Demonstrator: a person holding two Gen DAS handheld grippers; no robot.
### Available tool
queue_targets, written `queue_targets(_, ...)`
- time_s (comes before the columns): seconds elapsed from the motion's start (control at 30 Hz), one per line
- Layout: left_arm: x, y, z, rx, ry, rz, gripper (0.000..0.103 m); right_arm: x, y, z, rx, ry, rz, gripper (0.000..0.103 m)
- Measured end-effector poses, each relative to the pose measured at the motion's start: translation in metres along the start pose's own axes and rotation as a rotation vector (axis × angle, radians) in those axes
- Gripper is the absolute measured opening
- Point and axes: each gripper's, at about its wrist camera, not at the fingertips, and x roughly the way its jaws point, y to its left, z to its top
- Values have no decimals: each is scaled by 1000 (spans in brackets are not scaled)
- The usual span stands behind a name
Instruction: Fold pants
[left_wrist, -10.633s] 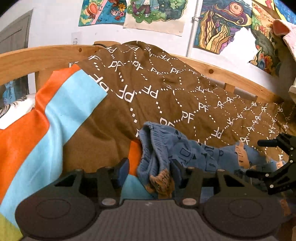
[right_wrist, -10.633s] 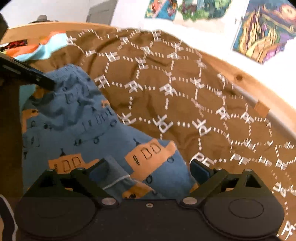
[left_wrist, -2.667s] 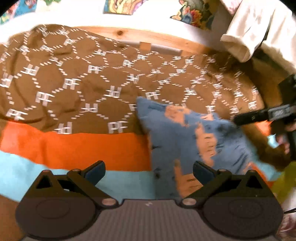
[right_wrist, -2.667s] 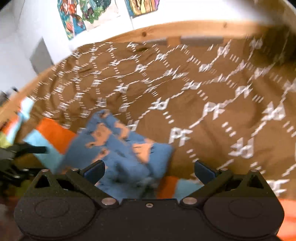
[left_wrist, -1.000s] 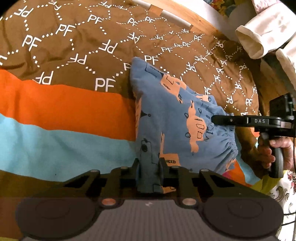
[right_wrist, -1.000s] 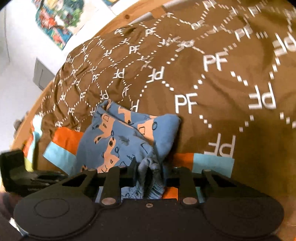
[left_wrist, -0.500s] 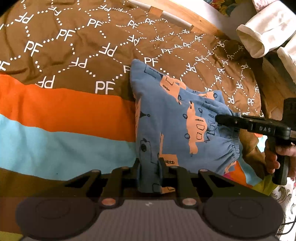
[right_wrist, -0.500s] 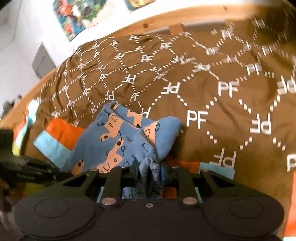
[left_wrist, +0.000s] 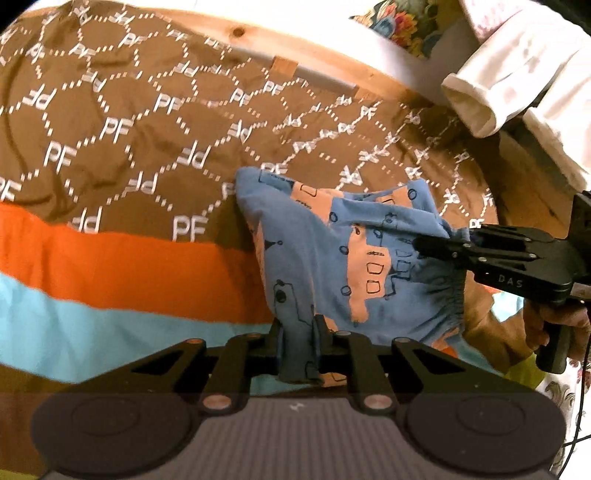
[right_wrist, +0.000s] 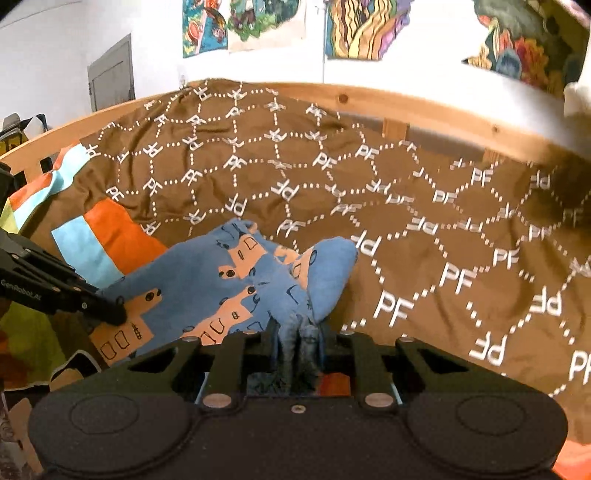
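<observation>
On the brown patterned bedspread (left_wrist: 122, 147), the left gripper (left_wrist: 297, 334) was clamped on one edge of the blue pants (left_wrist: 321, 254), which lay bunched on the bed. Beyond the pants, the right gripper (right_wrist: 297, 341) pinched the gathered waistband. Both had stood wide open seconds earlier, and the cloth had since risen slightly, suggesting another fold was starting.

A brown patterned blanket (left_wrist: 122, 122) covers the wooden bed frame (right_wrist: 406, 99).
</observation>
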Motion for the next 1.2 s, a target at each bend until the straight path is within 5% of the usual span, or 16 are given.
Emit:
queue_targets(0.33, 1, -13, 59, 79, -133, 3, 16, -13, -18, 45, -60, -104, -46, 19)
queue_targets(0.67, 37, -7, 113, 49, -157, 14, 16, 34, -68, 97, -31, -98, -89, 19)
queue_targets(0.83, 69, 1, 117, 55, -123, 23, 16, 60, -82, 101, -25, -69, -100, 19)
queue_targets(1.03, 100, 11, 105, 75, -58, 65, 16, 104, -102, 88, 20, 62, -107, 20)
queue_targets(1.2, 104, 14, 102, 76, -52, 64, 17, 105, -112, 80, 86, 50, -80, 24)
